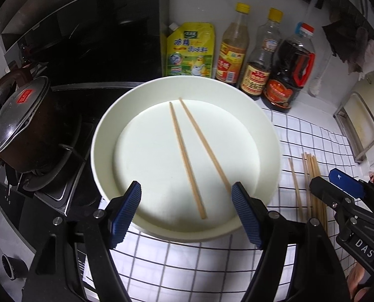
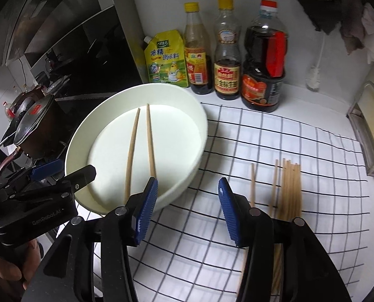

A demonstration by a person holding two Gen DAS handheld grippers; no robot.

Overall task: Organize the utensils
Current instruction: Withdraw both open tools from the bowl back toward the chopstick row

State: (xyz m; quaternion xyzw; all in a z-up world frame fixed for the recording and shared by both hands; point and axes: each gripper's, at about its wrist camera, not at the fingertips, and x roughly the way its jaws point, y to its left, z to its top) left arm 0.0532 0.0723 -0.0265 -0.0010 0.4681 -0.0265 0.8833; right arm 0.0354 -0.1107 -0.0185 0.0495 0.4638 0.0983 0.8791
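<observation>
A round white basin (image 1: 267, 130) (image 2: 197, 136) rests on a white checked cloth. Two wooden chopsticks (image 1: 187, 156) (image 2: 150, 146) lie loose on its floor, spread in a narrow V. A bundle of several more chopsticks (image 1: 312, 188) (image 2: 290, 188) lies on the cloth to the right of the basin. My left gripper (image 1: 187, 193) hangs open above the basin's near rim, with nothing between its blue pads. My right gripper (image 2: 188, 188) is open over the cloth, just right of the basin's rim and left of the bundle, and holds nothing. Each gripper shows at the edge of the other's view.
A yellow seasoning pouch (image 1: 189, 50) (image 2: 167, 60) and three sauce bottles (image 1: 260, 58) (image 2: 227, 50) line the back wall. A lidded dark pot (image 1: 23, 123) (image 2: 36, 123) sits on the stove at the left. A metal rack (image 1: 360, 123) (image 2: 370, 125) stands at the right.
</observation>
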